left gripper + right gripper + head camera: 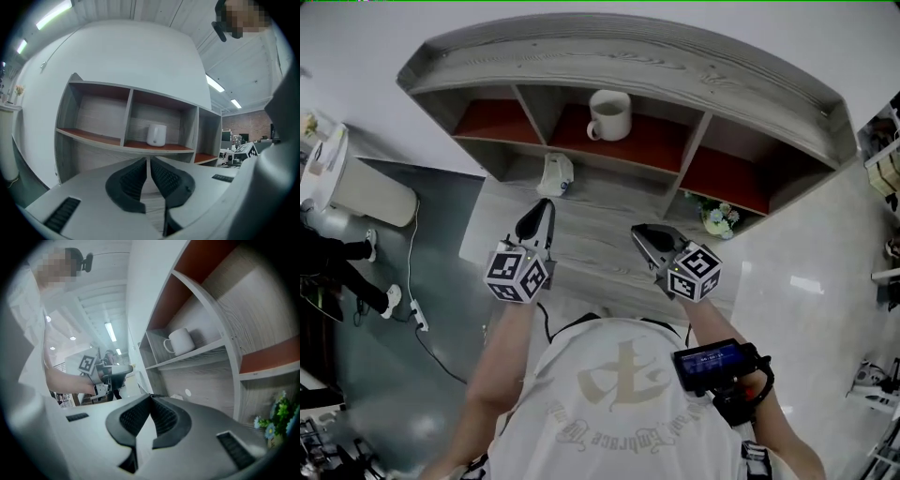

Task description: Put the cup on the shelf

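A white cup (610, 114) with a handle stands upright in the middle compartment of the grey wooden shelf (623, 58), on its red board. It also shows in the left gripper view as the cup (156, 135) and in the right gripper view as the cup (180, 341). My left gripper (546, 202) hangs in front of the shelf, below and left of the cup, shut with nothing between its jaws (148, 160). My right gripper (636, 228) is level with it to the right, also shut and empty (151, 397). Both are well clear of the cup.
A small white object (556, 173) lies on the grey table (600, 248) under the shelf. A small pot of flowers (719, 218) stands at the table's right end. A white bin (358, 186) and a cable (417, 314) are on the floor at the left.
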Demonstrator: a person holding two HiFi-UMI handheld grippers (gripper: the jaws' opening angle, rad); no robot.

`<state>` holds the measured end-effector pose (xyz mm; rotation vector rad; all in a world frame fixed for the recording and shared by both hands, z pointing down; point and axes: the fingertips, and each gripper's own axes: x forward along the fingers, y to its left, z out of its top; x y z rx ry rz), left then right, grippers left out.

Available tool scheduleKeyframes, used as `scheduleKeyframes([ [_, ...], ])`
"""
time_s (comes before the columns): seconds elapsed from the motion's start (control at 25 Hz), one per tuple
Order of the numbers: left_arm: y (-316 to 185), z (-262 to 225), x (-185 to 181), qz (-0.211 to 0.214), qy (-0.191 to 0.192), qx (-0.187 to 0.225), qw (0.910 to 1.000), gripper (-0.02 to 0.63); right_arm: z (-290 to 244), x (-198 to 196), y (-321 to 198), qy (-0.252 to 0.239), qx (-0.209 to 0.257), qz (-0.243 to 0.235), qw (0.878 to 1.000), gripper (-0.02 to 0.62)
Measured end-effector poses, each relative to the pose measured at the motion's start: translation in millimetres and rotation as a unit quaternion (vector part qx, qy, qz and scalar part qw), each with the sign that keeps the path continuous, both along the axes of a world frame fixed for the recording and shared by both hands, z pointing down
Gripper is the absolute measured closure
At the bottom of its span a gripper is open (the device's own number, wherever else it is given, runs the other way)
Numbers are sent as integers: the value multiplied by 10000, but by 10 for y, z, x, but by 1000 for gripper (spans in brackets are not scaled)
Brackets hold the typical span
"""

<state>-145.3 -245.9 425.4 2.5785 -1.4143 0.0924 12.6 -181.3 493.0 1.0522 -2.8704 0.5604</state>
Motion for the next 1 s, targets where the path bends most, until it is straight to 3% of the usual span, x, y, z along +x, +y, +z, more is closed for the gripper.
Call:
scheduleKeyframes([
  [0.08, 89, 45, -31, 14, 28, -23, 10000, 604, 0, -10, 34, -1, 3, 6, 10000, 592],
  [0.6, 827, 487, -125, 323, 36, -466, 9984, 604, -63, 8, 322, 33, 103, 38, 9999, 592],
  [1.0, 1036, 683, -62, 519, 120, -699, 9961, 604, -55, 2, 422, 75, 95, 1, 9999, 594],
])
